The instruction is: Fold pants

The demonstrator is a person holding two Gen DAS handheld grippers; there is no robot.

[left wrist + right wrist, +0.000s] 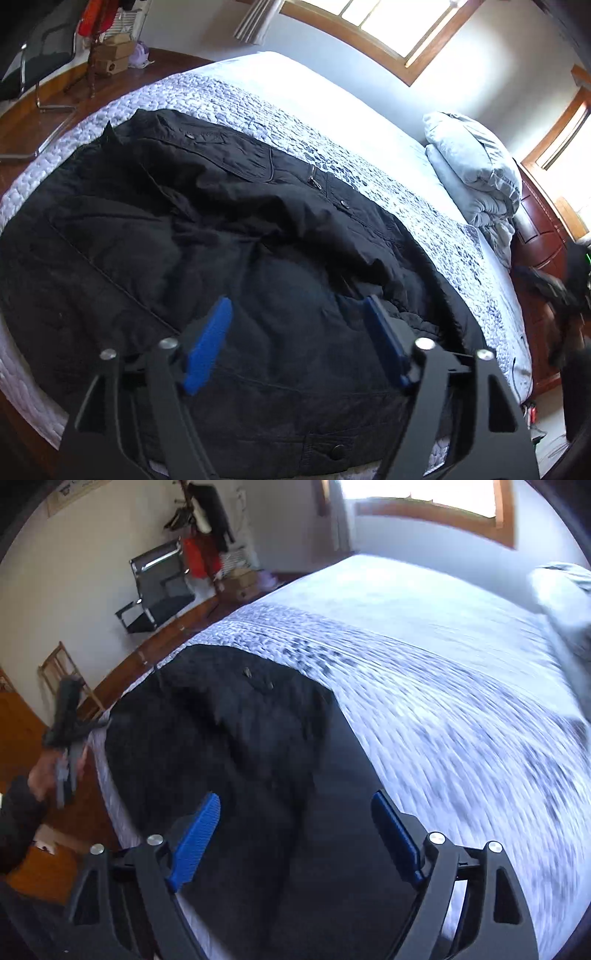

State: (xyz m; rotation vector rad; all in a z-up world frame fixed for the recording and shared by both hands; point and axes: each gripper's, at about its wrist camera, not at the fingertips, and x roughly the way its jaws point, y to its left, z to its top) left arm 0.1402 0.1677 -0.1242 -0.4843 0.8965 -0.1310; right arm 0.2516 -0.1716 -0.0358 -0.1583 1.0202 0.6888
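Observation:
Black pants (221,240) lie bunched and partly folded over on a bed with a white and blue quilt (258,107). A pocket zip and snap buttons show on the cloth. My left gripper (295,306) hovers above the near part of the pants, jaws wide open and empty, blue pads (207,347) apart. In the blurred right wrist view the pants (229,746) fill the left half of the bed (443,664). My right gripper (295,805) is open and empty above their near end. The left gripper, held in a hand, shows at the far left of that view (66,738).
A folded grey duvet (476,173) lies at the head of the bed beside a dark wooden headboard (543,236). A black chair (159,587), cardboard boxes (114,55) and a clothes rack (203,524) stand by the far wall on a wooden floor. A wooden chair (62,672) stands at left.

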